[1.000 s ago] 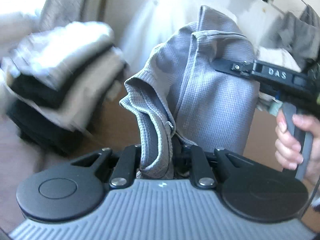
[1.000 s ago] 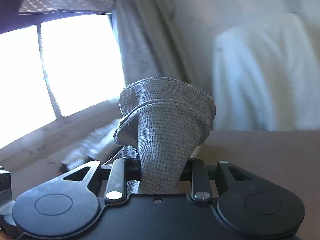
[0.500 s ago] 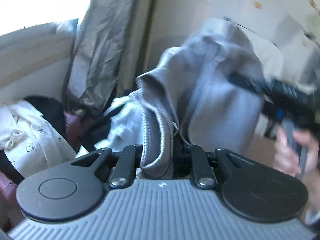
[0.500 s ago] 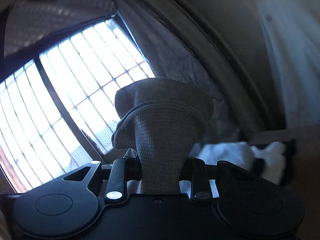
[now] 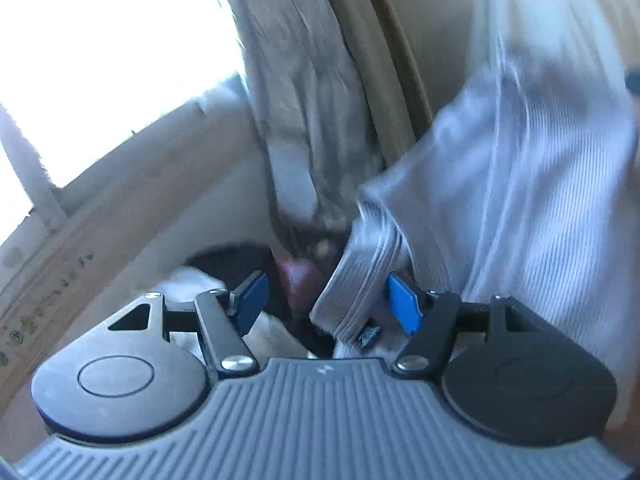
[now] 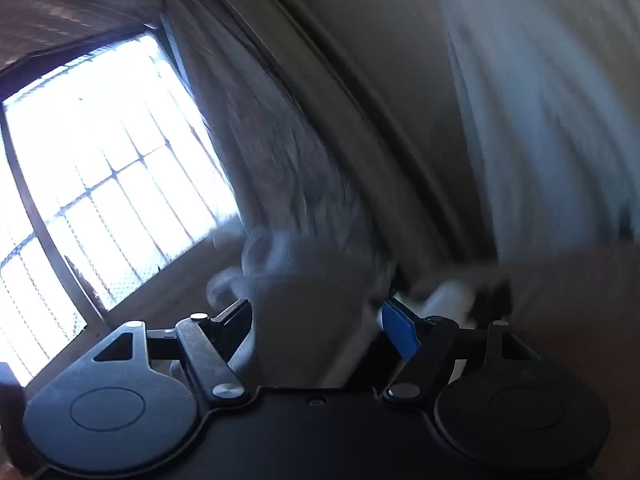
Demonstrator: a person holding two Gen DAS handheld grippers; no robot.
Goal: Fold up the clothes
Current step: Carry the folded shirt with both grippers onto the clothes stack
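Bright barred window behind; both grippers' fingers just spread, ribbed grey knit garment loose between

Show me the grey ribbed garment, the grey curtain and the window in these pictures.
grey ribbed garment [image 5: 520,184]: left wrist view, on its broad ribbed panel.
grey curtain [image 5: 304,92]: left wrist view, on its hanging folds.
window [image 6: 108,148]: right wrist view, on the bright barred pane.

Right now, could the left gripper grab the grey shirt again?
Probably yes. The left gripper has just been opening, and the grey shirt's folded edge hangs between its blue pads, loose on the left side. Nothing blocks it; closing should catch it, though the picture is blurred.
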